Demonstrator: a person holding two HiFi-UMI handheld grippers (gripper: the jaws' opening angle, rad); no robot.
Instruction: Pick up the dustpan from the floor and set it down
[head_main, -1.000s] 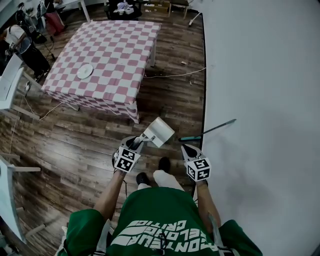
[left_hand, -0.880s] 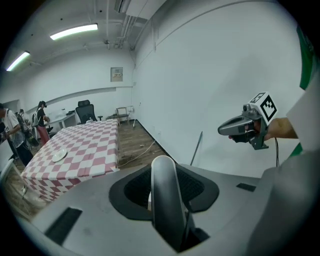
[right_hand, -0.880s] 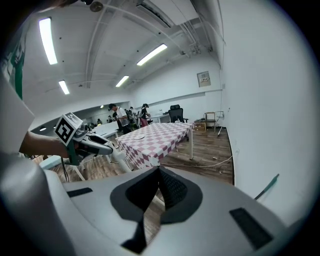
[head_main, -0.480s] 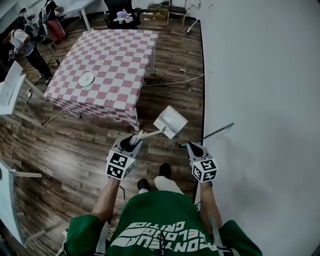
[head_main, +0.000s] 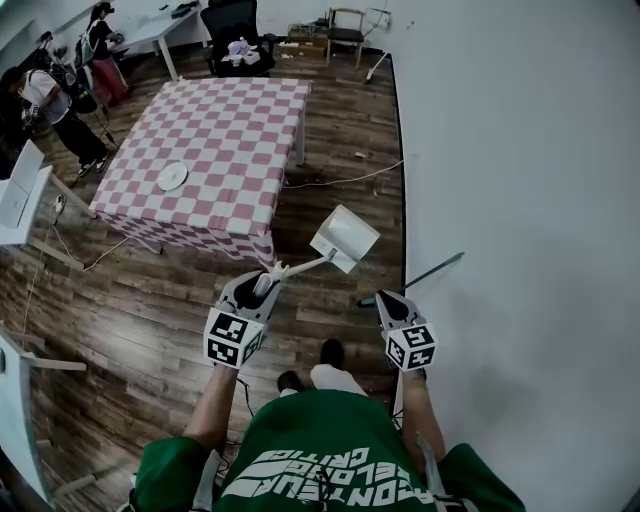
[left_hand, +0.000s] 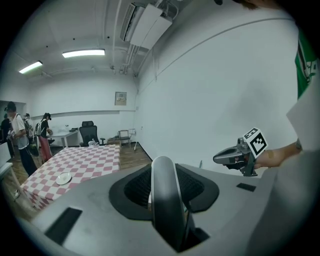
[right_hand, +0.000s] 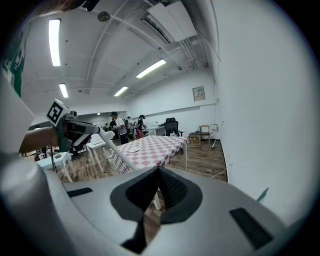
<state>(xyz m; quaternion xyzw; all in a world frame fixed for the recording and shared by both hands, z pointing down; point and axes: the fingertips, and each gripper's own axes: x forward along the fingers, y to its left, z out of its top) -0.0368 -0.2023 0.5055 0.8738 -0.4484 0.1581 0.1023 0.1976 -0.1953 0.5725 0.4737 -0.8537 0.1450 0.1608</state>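
Dustpan (head_main: 345, 238) hangs clear of the floor (head_main: 170, 300), handle (head_main: 303, 264) clamped in the left gripper (head_main: 264, 281), right gripper (head_main: 384, 297) closed and empty; pick-up judged done, next move calls for level, controlled lowering.

Dark wood-plank floor (head_main: 180, 290), long white wall (head_main: 520, 150), pink-and-white checked table (head_main: 220, 140), black office chair (head_main: 232, 20), ceiling strip lights (left_hand: 83, 52) overhead.

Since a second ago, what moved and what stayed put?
The left hand-held gripper, shut on its handle, lifted the dustpan higher above the floor. The right hand-held gripper rose a little, empty. The checkered table and plate stayed put.
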